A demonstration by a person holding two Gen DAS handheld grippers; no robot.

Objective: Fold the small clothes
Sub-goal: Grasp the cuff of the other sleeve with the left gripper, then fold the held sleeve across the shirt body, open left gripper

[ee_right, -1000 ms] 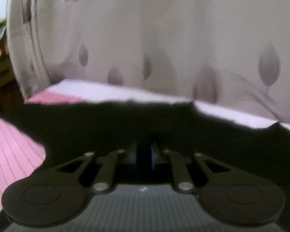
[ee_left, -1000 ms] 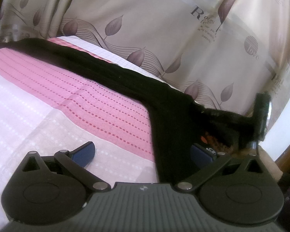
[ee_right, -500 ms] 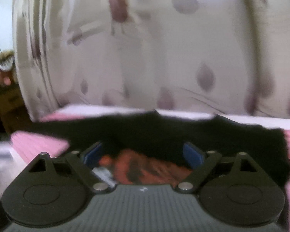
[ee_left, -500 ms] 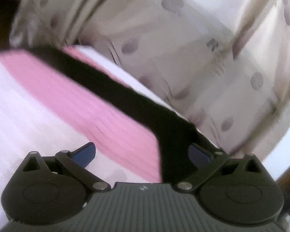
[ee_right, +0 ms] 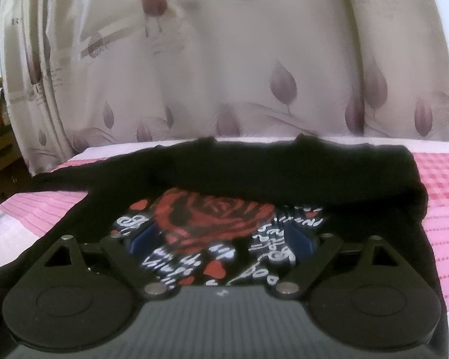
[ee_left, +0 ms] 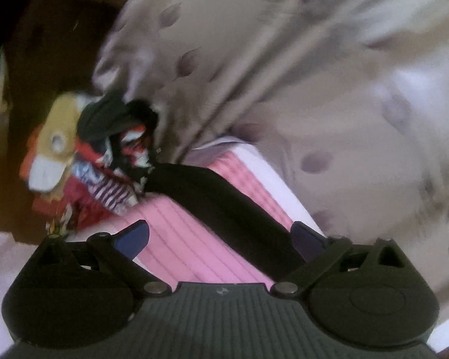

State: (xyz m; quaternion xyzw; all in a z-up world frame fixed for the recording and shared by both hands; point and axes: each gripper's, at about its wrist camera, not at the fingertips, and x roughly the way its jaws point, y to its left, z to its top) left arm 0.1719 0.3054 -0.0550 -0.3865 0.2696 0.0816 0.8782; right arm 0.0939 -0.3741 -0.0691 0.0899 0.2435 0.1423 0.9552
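Observation:
A small black shirt [ee_right: 254, 173] with a red rose and white lettering print [ee_right: 212, 218] lies on the pink and white bed sheet [ee_right: 434, 209]. Its top part is folded over toward me. My right gripper [ee_right: 221, 239] is open and empty just above the print. In the left wrist view a black sleeve [ee_left: 224, 206] runs across the pink sheet [ee_left: 176, 239]. My left gripper [ee_left: 221, 239] is open, with the sleeve passing between its blue pads [ee_left: 133, 237] without being held.
A beige curtain with purple leaves [ee_right: 224, 74] hangs behind the bed. A pile of mixed clothes [ee_left: 98, 164] sits off the bed's left end, beside dark wooden furniture [ee_left: 45, 45]. A wooden cabinet [ee_right: 0, 161] stands at left.
My right gripper opened and let go of the shirt, which now lies folded over with the rose print showing. My left gripper stayed open and swung left toward the clothes pile.

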